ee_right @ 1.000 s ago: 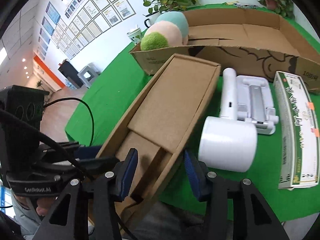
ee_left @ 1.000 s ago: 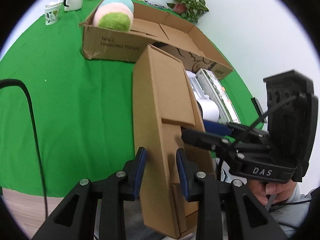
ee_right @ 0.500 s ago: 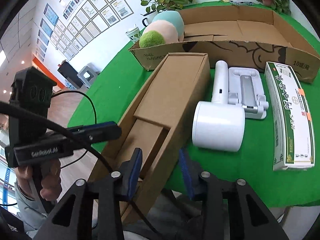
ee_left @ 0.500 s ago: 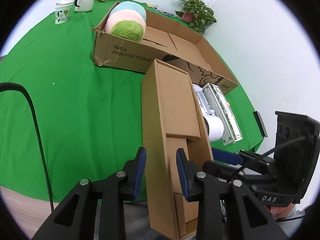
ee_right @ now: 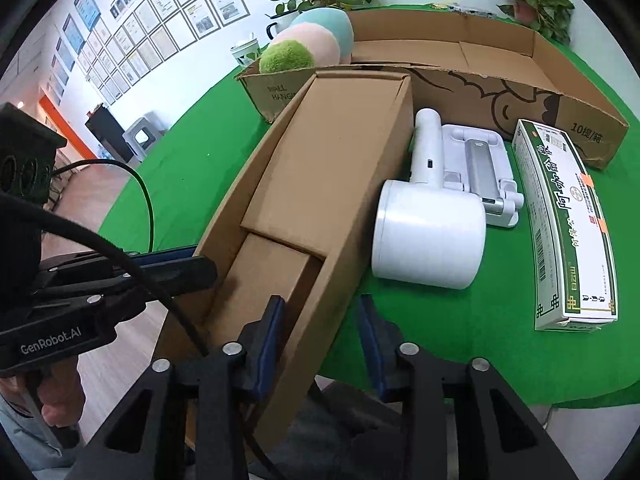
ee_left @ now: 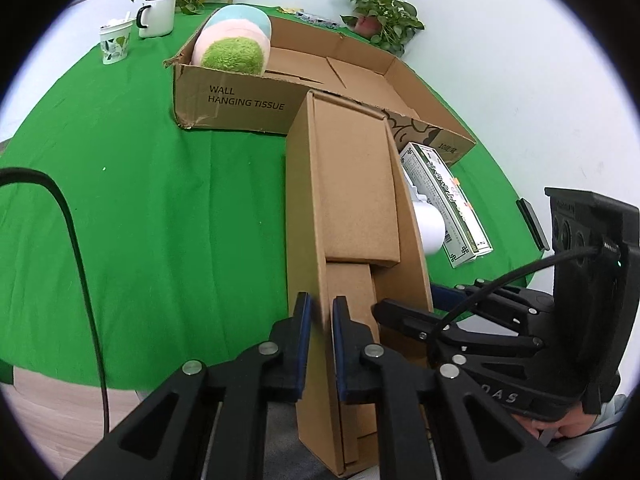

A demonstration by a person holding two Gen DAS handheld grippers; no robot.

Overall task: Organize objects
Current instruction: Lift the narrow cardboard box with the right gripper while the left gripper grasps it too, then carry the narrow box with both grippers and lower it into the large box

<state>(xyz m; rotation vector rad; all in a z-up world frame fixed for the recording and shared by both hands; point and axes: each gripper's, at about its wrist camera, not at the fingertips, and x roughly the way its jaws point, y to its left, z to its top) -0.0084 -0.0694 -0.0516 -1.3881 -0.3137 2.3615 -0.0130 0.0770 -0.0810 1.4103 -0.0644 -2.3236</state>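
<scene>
The left gripper (ee_left: 319,316) is clenched on the left wall of the long open cardboard box (ee_left: 344,208), its blue pads pressed to either side of the thin cardboard near the box's near end. The right gripper (ee_right: 320,320) straddles the opposite wall of the same box (ee_right: 320,184); its jaws are closing, the wall stands between them, one pad touches the inner side and the other is still apart from the cardboard. The green-covered table (ee_left: 140,200) carries everything. The largest thing on it is the wide shallow carton (ee_left: 248,100) printed "WALL HANGING TISSUE", lying along the far edge with its flaps open. The long box runs from the table's near edge, which its near end overhangs, toward that carton, its far end close to the carton's front wall. A round plush toy (ee_left: 232,46) in pink, pale blue and green sits in the carton's left corner. To the right of the long box lies a white and green packet (ee_right: 568,224) with printed characters, reaching toward the near edge. Between packet and long box lie a white handheld device with a drum-shaped head (ee_right: 428,232), just beside the box wall, and a white folding stand (ee_right: 480,168) touching its handle. Near the far-left corner stand a white mug (ee_left: 156,16) and a patterned paper cup (ee_left: 115,44), with potted plants (ee_left: 380,12) behind.
</scene>
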